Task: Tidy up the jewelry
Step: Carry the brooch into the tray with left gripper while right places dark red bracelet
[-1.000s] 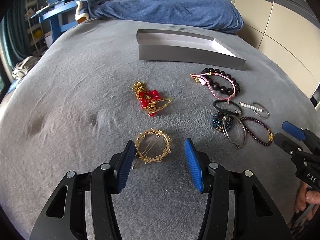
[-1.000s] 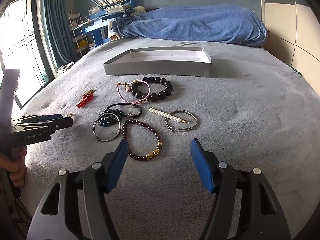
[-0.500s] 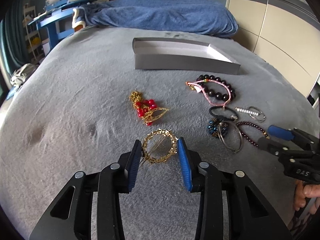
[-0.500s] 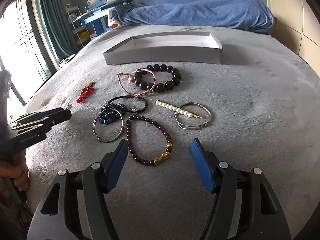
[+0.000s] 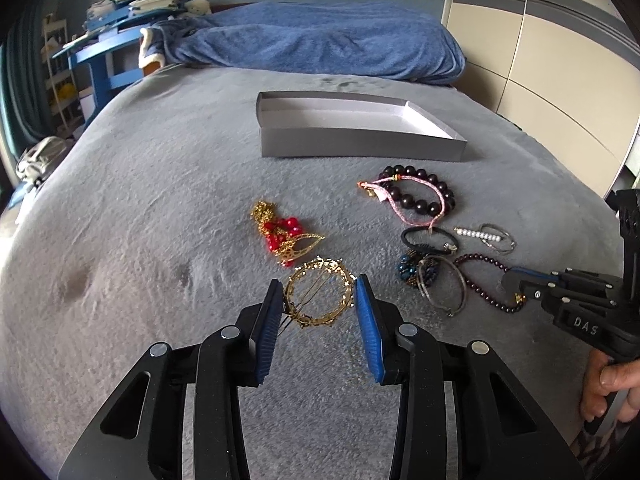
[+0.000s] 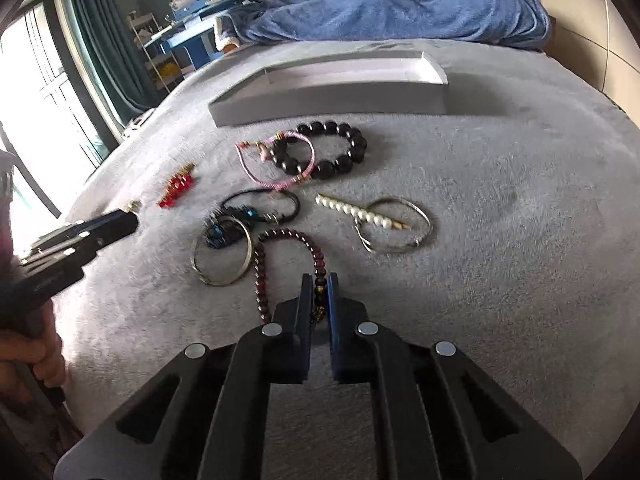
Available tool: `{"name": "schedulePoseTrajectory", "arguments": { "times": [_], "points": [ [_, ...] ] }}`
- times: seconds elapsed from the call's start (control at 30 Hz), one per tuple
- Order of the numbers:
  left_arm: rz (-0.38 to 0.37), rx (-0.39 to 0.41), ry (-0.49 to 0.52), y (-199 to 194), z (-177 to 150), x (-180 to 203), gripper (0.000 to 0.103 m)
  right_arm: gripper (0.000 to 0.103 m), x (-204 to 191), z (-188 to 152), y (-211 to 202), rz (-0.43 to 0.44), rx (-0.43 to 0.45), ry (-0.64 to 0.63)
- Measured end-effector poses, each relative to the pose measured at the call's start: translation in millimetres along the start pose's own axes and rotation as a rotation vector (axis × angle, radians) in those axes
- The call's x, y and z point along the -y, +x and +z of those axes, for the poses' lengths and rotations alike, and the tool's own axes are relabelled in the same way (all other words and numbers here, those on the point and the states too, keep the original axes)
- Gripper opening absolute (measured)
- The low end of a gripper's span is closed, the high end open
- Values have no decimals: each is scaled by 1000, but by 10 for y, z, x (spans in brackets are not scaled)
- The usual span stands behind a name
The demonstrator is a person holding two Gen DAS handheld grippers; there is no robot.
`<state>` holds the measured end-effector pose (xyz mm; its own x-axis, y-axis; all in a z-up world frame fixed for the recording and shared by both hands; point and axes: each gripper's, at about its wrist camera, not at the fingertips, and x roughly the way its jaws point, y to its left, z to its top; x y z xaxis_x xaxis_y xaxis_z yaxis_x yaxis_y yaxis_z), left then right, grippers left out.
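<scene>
My left gripper is shut on a gold ring-shaped hair clip on the grey bed cover. My right gripper is shut on the gold-beaded end of a dark red bead bracelet, which also shows in the left wrist view. A grey open box lies beyond, and it also shows in the right wrist view. Other pieces lie between: a red and gold ornament, a black bead bracelet, a pink cord, a pearl clip.
Silver bangles and a blue beaded piece lie beside a black hair tie. A blue blanket is heaped at the bed's far end. A blue desk stands at the far left, and cupboard doors at the right.
My left gripper closed onto the gold hair clip. My right gripper moved forward and down and shut on the dark red bracelet's gold end.
</scene>
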<state>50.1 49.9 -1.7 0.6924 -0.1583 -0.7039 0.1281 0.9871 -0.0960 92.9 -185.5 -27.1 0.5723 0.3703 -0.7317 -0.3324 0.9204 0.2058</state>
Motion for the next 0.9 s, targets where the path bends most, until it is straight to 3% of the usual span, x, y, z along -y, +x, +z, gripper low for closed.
{"name": "schedulePoseTrajectory", "arguments": {
  "times": [0.2,0.53,0.7,0.9],
  "points": [
    [-31,8,22,-12,218,33,38,6,-51,351,-252,9,78,-61],
    [-22,43,90,298,992,40,38,6,110,1139,-309,31,169,-90],
    [-18,43,114,629,1415,61,38,6,147,1638,-2,34,189,-111],
    [-18,8,132,1125,1831,128,38,6,333,2116,611,25,132,-81]
  ]
}}
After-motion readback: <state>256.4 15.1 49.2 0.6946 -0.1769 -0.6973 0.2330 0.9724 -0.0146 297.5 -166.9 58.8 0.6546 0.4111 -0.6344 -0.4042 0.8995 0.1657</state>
